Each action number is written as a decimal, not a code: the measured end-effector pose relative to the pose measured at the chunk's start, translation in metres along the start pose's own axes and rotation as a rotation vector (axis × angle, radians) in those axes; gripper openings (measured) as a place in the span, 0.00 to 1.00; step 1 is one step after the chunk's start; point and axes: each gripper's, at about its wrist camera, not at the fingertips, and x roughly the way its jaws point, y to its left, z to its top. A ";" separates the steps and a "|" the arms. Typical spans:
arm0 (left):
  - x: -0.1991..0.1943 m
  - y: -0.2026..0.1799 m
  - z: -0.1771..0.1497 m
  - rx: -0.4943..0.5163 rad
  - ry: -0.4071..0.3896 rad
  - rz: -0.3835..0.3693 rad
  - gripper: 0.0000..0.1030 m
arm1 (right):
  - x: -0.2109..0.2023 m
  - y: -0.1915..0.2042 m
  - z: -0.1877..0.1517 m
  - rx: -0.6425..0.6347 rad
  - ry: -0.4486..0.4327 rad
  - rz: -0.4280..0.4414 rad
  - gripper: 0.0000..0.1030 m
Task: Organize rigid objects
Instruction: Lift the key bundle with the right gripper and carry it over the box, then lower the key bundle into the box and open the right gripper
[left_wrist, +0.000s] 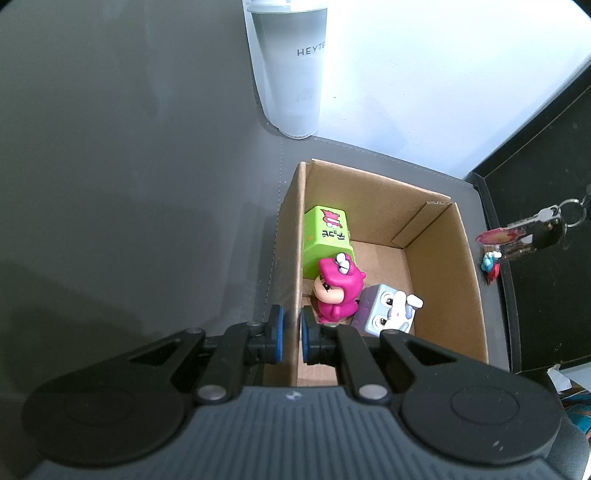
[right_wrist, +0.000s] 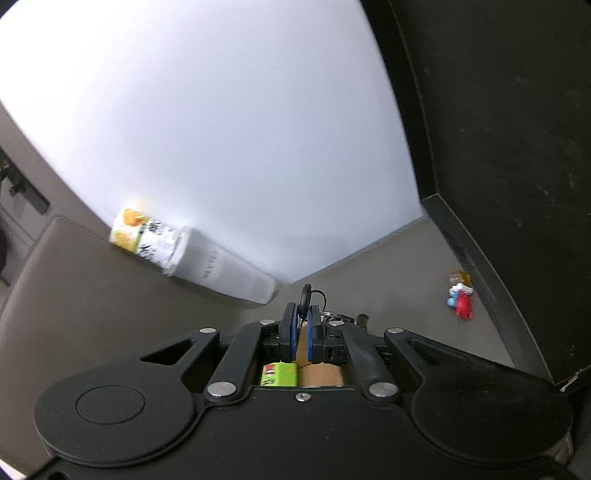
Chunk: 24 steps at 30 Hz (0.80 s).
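Note:
An open cardboard box (left_wrist: 436, 258) stands on the grey desk mat. Inside it lie a green toy box (left_wrist: 325, 236), a pink figure (left_wrist: 338, 291) and a purple-white cube toy (left_wrist: 388, 310). My left gripper (left_wrist: 291, 321) is shut on the box's left wall, one pad on each side. A bunch of keys (left_wrist: 543, 225) with a red charm (left_wrist: 495, 236) hangs in the air right of the box. My right gripper (right_wrist: 301, 314) is shut on the black end of the keys (right_wrist: 304, 297), above the green toy box (right_wrist: 279, 373) and the cardboard box (right_wrist: 321, 369).
A white lidded cup (left_wrist: 291, 74) stands behind the box by the wall, with a yellow-printed can (right_wrist: 133, 229) beyond it. A small blue and red figure (right_wrist: 460, 297) lies on the mat next to a black panel (left_wrist: 546, 295) at the right.

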 end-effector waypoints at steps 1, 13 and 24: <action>0.000 0.001 0.000 0.000 0.000 0.000 0.08 | -0.001 0.003 0.000 -0.004 0.000 0.005 0.05; 0.001 0.001 -0.001 -0.002 -0.006 -0.001 0.08 | 0.019 0.029 -0.011 -0.016 0.046 0.068 0.05; 0.001 0.002 -0.002 -0.003 -0.006 -0.005 0.08 | 0.067 0.036 -0.029 -0.036 0.116 0.006 0.05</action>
